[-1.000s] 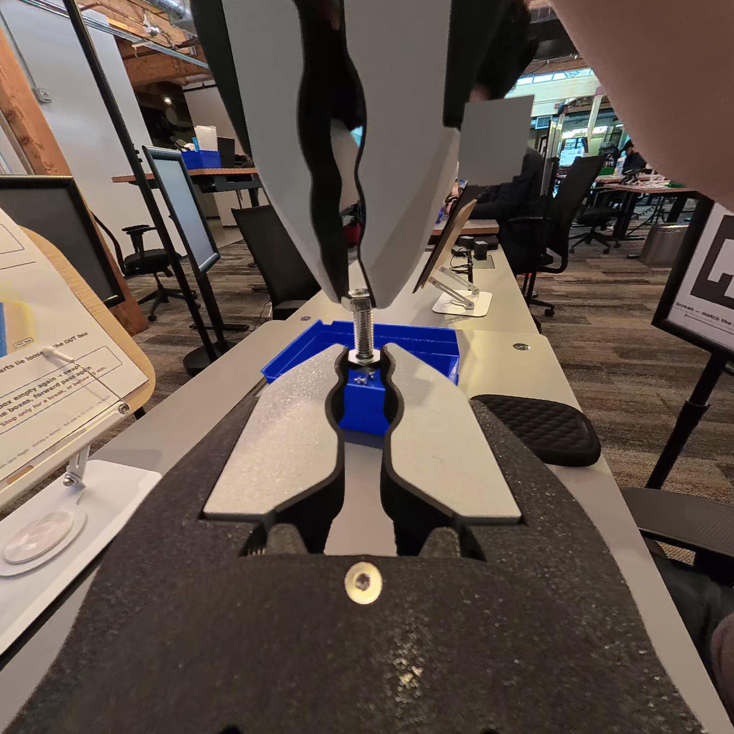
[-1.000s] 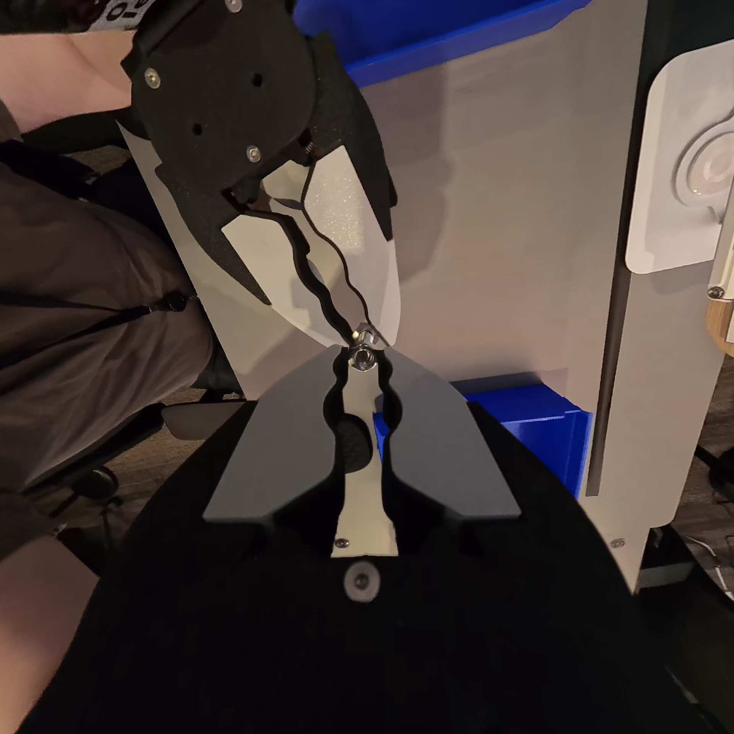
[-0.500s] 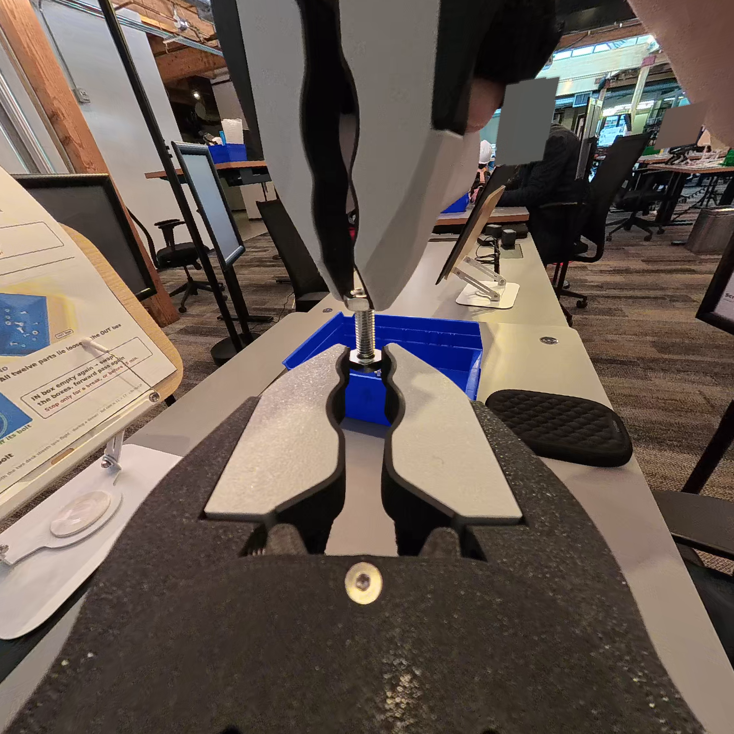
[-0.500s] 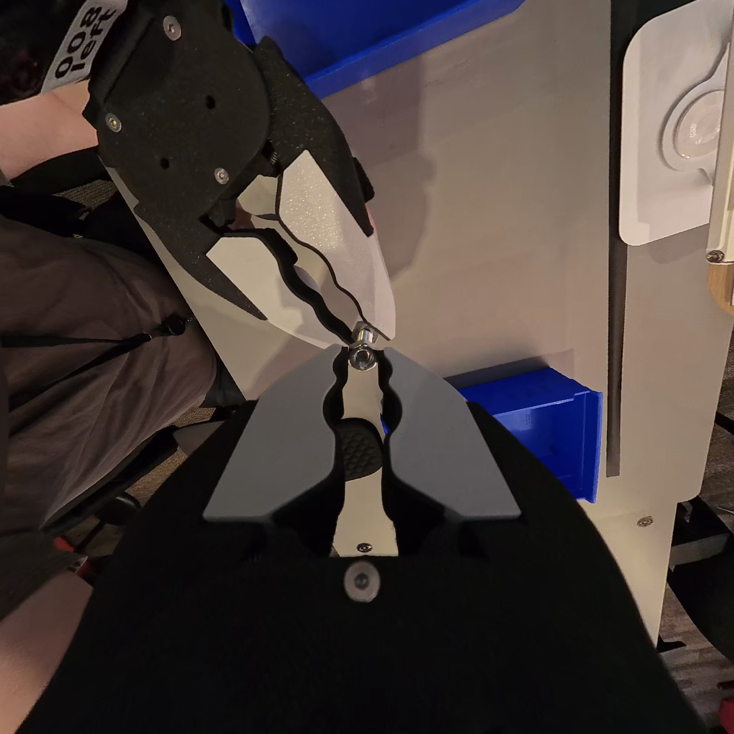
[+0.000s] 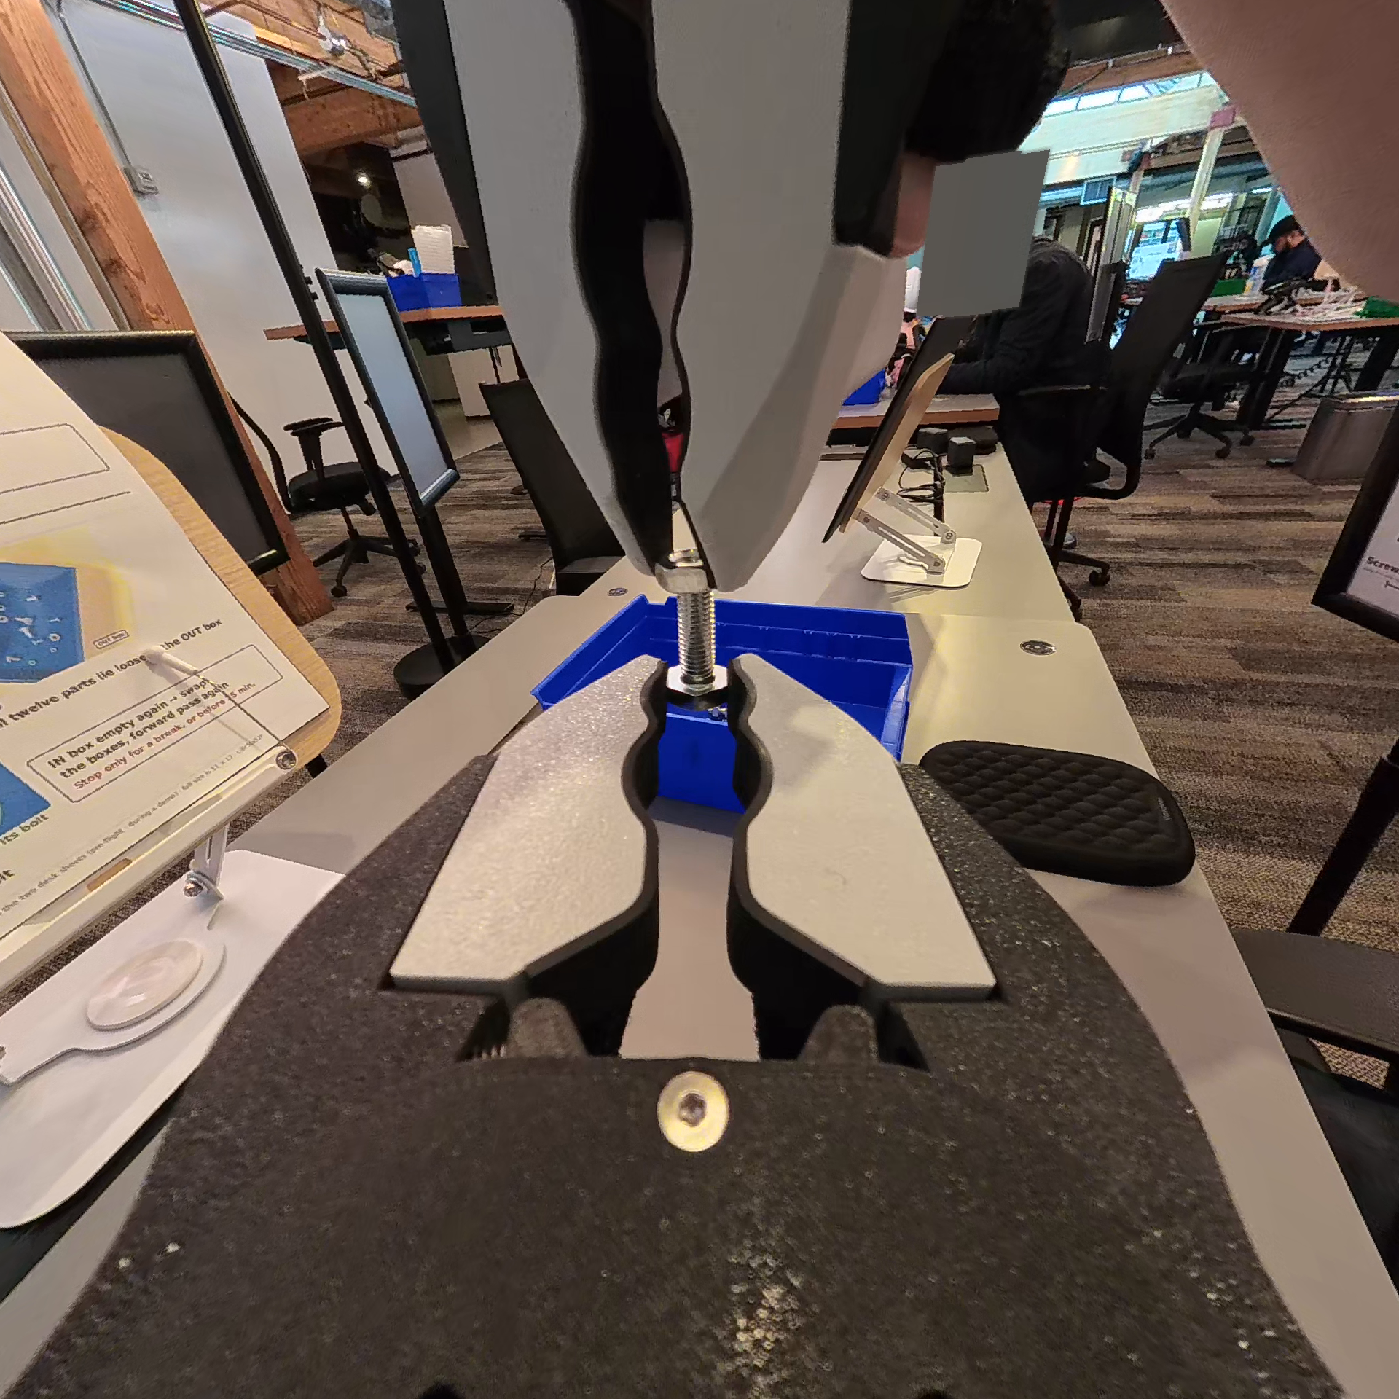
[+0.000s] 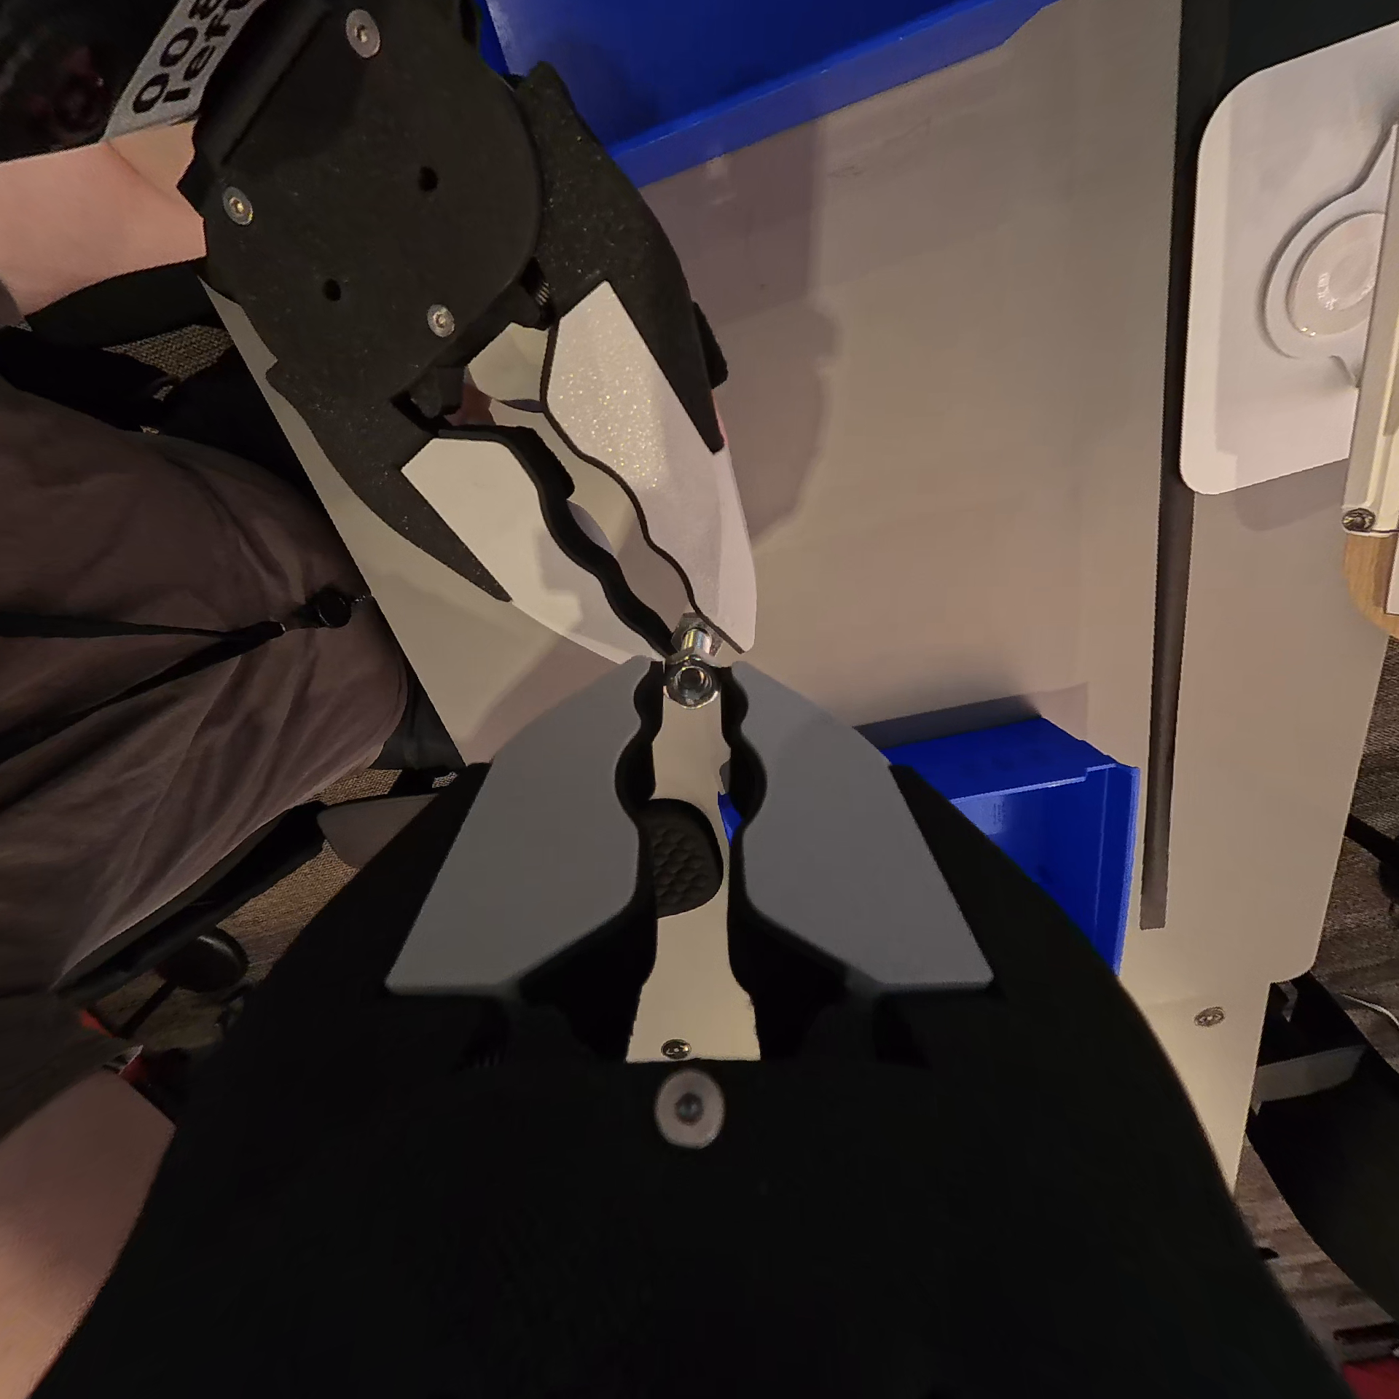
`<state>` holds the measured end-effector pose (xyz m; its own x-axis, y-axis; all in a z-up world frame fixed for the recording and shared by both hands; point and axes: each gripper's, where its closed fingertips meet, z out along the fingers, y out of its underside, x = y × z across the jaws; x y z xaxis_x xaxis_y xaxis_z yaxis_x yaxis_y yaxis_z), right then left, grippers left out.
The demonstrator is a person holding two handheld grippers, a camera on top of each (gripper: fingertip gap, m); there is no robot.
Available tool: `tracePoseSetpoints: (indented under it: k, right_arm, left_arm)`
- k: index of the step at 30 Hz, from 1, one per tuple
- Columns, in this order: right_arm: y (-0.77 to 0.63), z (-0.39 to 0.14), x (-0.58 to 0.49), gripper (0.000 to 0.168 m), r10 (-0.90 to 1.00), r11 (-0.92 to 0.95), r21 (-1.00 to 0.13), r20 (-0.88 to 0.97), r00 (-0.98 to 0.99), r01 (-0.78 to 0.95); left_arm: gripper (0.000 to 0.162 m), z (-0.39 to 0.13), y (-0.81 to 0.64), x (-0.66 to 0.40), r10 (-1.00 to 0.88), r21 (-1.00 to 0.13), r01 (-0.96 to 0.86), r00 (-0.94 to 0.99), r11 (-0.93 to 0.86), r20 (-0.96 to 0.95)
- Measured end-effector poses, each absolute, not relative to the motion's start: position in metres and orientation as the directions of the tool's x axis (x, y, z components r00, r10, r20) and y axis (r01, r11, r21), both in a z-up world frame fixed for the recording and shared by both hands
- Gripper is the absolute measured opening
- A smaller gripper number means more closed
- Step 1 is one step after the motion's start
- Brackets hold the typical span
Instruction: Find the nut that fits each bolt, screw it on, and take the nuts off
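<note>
Left gripper [image 5: 696, 685] nearly closed, tips pinching the nut [image 5: 697, 683] at the bolt's lower end. Right gripper [image 5: 681, 564] reaching down from above, clamped on the head of the upright bolt [image 5: 695, 632]. Both held in the air over the near end of a blue bin [image 5: 817, 651] on the grey surface [image 5: 1007, 681]. Black pad [image 5: 1060, 810] right of the bin; paper stand [image 5: 136, 681] at the left edge.

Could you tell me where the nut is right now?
Centre of the left wrist view: the nut sits low on the bolt, gripped in the left gripper, above the blue bin.
</note>
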<state>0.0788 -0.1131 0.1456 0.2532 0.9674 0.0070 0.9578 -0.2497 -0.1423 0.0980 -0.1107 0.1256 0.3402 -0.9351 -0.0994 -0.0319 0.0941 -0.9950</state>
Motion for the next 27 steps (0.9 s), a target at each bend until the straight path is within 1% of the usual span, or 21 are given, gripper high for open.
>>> tracePoseSetpoints:
  k: [12,18,23,25,27]
  right_arm:
    - [-0.113,0.146,0.078,0.016,0.974,-0.221,-0.141,0.023,0.226,0.965]
    - [-0.109,0.148,0.075,0.017,0.976,-0.201,-0.166,0.046,0.211,0.966]
    - [-0.106,0.153,0.069,0.017,0.979,-0.175,-0.218,0.063,0.193,0.96]
    - [-0.105,0.157,0.067,0.017,0.98,-0.162,-0.258,0.071,0.186,0.952]
    - [-0.103,0.165,0.066,0.017,0.981,-0.139,-0.324,0.086,0.175,0.936]
  left_arm:
    - [0.014,0.124,-0.112,0.1,-0.938,-0.995,-0.04,0.331,0.091,-0.099]
    - [0.014,0.125,-0.112,0.1,-0.94,-0.996,-0.034,0.328,0.088,-0.095]
    - [0.014,0.125,-0.114,0.101,-0.943,-0.996,-0.03,0.32,0.084,-0.089]
    - [0.014,0.125,-0.114,0.101,-0.945,-0.996,-0.027,0.315,0.08,-0.085]
    - [0.014,0.125,-0.115,0.101,-0.948,-0.997,-0.024,0.309,0.076,-0.08]
